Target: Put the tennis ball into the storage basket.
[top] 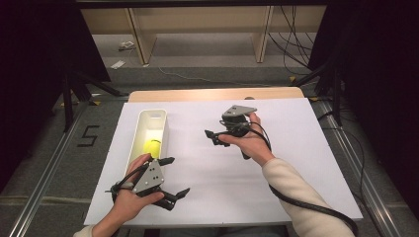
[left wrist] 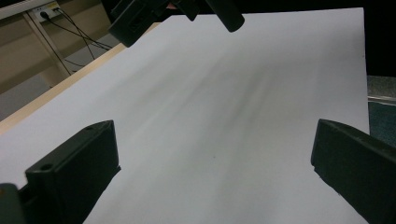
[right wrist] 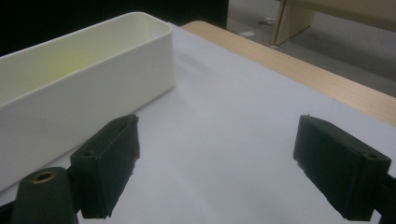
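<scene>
A yellow-green ball (top: 152, 146) lies inside the long white bin (top: 164, 129) at the table's left, the bin's long axis running away from the person. The left gripper (top: 174, 176) rests just beside the bin's near end, its 2 jaws spread with nothing between them. The right gripper (top: 213, 137), jaws likewise parted and empty, points toward the bin from mid-table, farther from the ball.

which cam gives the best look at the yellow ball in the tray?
High view: the yellow ball lies in plain sight inside the white tray. The right gripper view catches just a yellow glow on the tray's inner wall. The left gripper view faces elsewhere.
</scene>
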Tool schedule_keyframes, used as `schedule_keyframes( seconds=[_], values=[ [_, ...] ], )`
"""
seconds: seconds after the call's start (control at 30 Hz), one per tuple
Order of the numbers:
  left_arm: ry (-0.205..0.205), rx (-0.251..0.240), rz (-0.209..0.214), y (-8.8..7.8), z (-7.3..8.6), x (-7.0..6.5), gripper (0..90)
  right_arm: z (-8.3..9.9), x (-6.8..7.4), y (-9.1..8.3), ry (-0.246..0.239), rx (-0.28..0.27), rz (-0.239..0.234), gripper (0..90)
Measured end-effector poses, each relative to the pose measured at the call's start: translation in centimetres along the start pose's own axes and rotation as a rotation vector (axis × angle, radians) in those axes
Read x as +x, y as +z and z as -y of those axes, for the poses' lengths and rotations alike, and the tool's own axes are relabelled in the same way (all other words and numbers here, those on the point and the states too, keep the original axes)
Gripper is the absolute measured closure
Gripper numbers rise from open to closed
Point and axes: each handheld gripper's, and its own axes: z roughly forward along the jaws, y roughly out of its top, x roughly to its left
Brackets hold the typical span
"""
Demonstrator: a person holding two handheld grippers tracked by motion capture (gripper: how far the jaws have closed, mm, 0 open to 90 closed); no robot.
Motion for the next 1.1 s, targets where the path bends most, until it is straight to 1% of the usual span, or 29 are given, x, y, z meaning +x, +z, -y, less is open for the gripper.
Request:
schedule_keyframes(
  seconds=[0.17, 0.37, 0.47, 0.67, 0.8, 0.87, 0.97, 1.1],
  values=[
    [0.0, 0.004, 0.005, 0.1, 0.0, 0.0, 0.4, 0.8, -0.7, -1.2, 0.02, 0.002, 0.021, 15.2],
    [-0.001, 0.004, 0.002, 0.1, 0.0, 0.0, 0.4, 1.7, -1.3, -2.5, 0.032, 0.005, 0.042, 15.3],
    [-0.007, 0.0, -0.002, -0.1, 0.0, 0.1, 0.3, 2.0, -1.7, -3.4, 0.025, -0.003, 0.056, 15.3],
    [-0.003, 0.001, 0.002, 0.1, 0.0, 0.0, 0.2, 3.0, -2.4, -5.2, 0.03, -0.008, 0.08, 15.3],
    [-0.006, -0.003, -0.001, 0.1, 0.0, 0.0, 0.1, 3.9, -3.3, -6.7, 0.043, -0.017, 0.104, 15.3],
    [-0.002, -0.002, -0.001, 0.1, -0.1, 0.0, 0.0, 4.3, -3.6, -7.5, 0.051, -0.019, 0.118, 15.4],
    [0.001, -0.002, -0.003, 0.0, -0.1, 0.0, 0.0, 5.1, -4.0, -8.4, 0.057, -0.02, 0.14, 15.4],
    [0.0, -0.002, -0.004, 0.0, -0.1, 0.0, 0.0, 6.3, -4.3, -9.5, 0.075, -0.02, 0.153, 15.4]
  ],
)
